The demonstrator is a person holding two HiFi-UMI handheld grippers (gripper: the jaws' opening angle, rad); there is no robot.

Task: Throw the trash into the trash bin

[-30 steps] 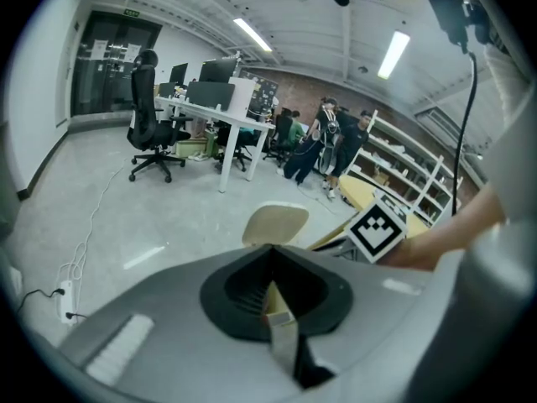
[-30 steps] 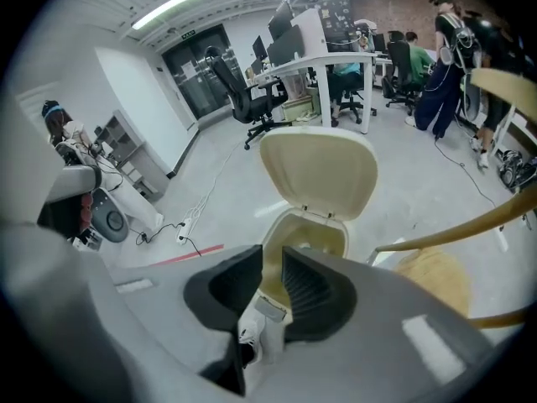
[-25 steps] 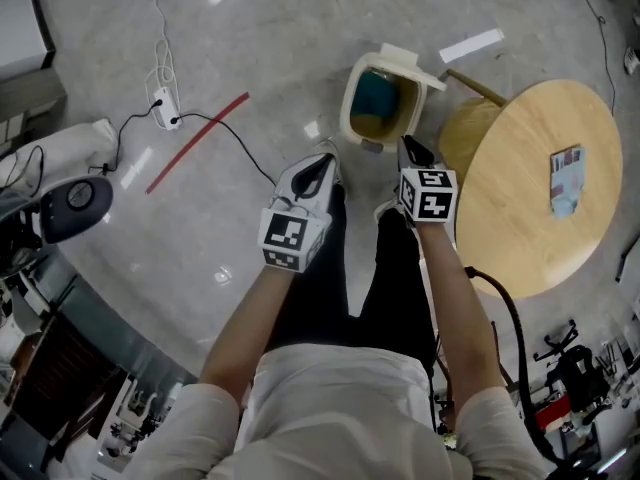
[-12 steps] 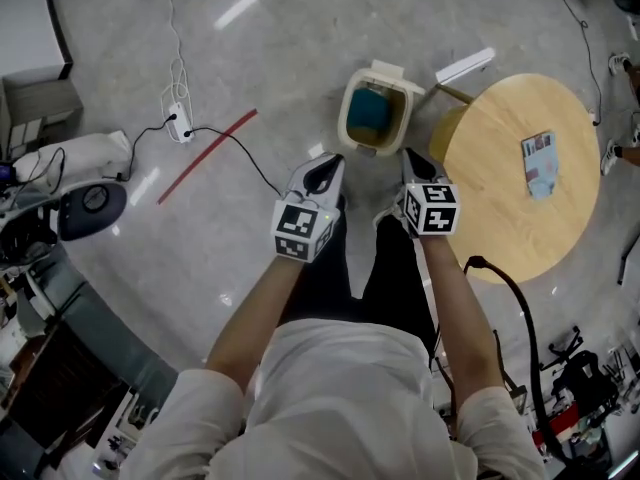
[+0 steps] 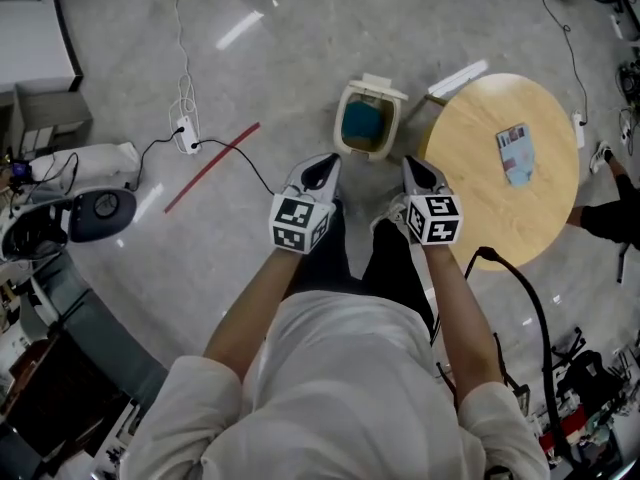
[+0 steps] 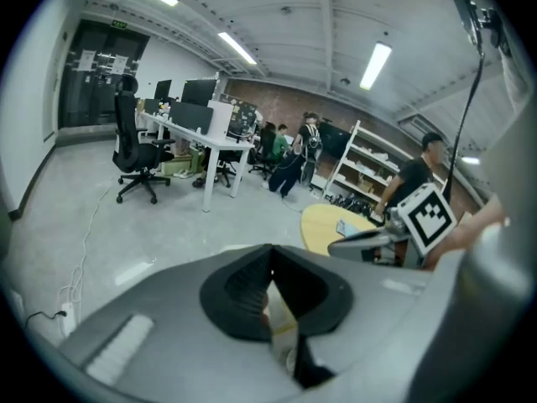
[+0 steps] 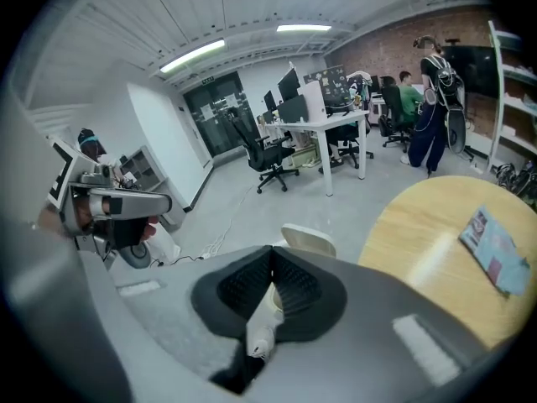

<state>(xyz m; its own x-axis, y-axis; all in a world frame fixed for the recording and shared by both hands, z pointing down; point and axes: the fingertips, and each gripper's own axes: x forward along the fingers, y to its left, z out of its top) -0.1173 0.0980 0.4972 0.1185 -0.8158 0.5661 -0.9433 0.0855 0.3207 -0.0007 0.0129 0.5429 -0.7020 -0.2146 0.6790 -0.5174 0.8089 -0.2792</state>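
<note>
Left gripper (image 5: 321, 166) pinched closed and empty, poised above the floor just short of the trash bin (image 5: 378, 85). The teal trash (image 5: 361, 122) sits inside, so the job looks done. Right gripper (image 5: 413, 166) closed too, empty, near the round table (image 5: 490, 208).

Wearing a pale short-sleeved shirt (image 5: 335, 368) over black trousers (image 5: 395, 268), with the sleeves (image 5: 190, 408) ending above the elbows. Bearing a light grey left gripper (image 5: 322, 161) and a matching right gripper (image 5: 411, 162), both smooth-shelled, tapering to a point and lined with black ribbed pads (image 6: 239, 296), and both topped by white marker cubes (image 5: 299, 224) printed with black square patterns. Trailing a thick black cable (image 5: 528, 308) that is looping out beside the right forearm and running down past the right sleeve.
</note>
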